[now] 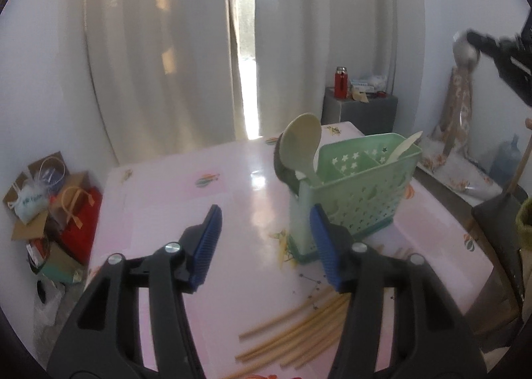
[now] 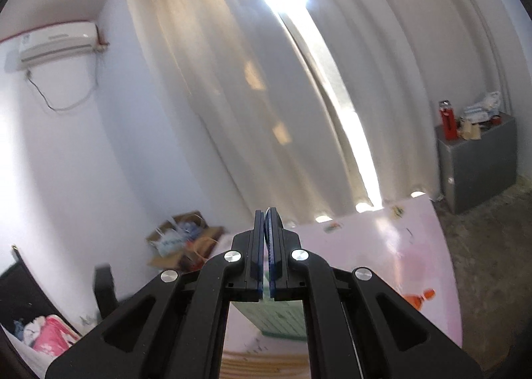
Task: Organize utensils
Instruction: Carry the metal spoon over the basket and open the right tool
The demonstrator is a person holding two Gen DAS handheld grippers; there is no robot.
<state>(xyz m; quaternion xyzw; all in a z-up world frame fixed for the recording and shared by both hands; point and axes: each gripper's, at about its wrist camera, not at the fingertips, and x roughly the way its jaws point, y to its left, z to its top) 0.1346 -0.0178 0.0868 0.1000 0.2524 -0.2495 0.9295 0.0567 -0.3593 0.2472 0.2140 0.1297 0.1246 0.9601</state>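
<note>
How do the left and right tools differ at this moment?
The left tool is wide open; the right tool is shut, pads nearly touching. The left tool hangs low over the pink table beside the green perforated plastic caddy; the right tool is raised, aimed at the white curtains. Both have black arms and ribbed blue pads.

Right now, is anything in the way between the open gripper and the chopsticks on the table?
Nothing visible blocks it. The left gripper is open above the pink table, and the chopsticks lie loose just below it. The green caddy stands farther back, not between them.
</note>
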